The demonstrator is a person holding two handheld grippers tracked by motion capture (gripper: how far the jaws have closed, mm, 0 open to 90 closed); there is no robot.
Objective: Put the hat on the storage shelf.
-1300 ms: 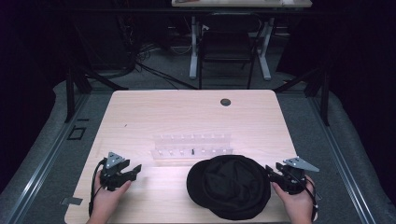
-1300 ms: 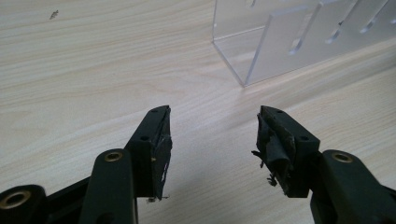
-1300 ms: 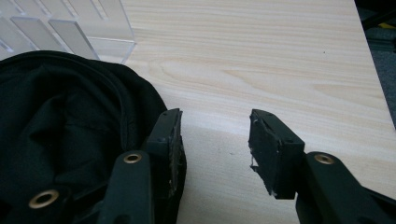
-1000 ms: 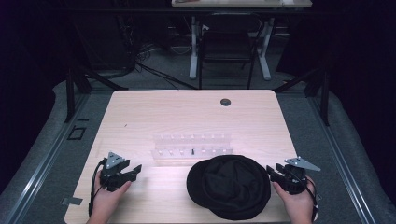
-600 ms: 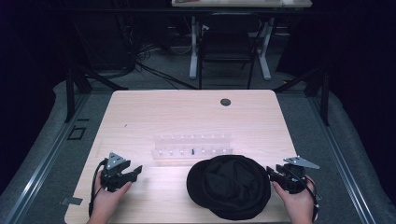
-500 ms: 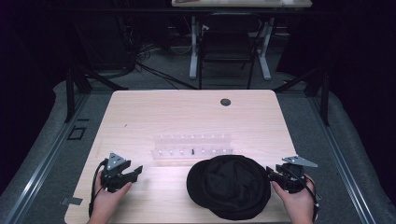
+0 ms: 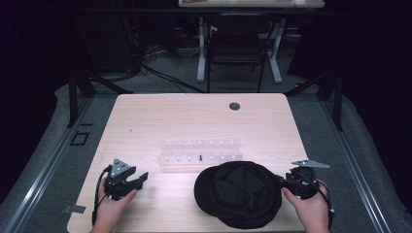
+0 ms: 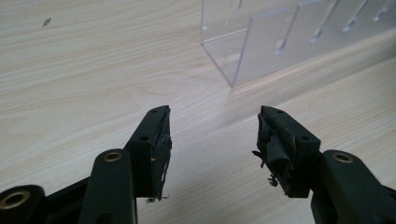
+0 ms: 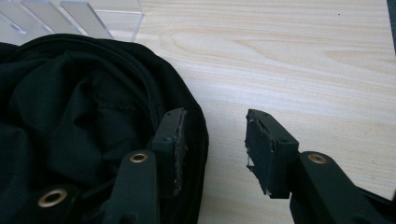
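The black hat has slid a tiny bit to the left on the table, and the right gripper has moved in a little, with one jaw now over the hat's edge.

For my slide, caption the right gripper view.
Open right gripper at the edge of a black cap on a wooden table.

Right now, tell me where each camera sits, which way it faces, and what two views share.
High view: above the person's side, looking forward and down on the table; both hands and grippers, left gripper, right gripper.
Left gripper view: on the left gripper, along its open fingers toward the clear rack.
Right gripper view: on the right gripper, fingers open at the black cap's edge.
Shared: rack, wooden tabletop.
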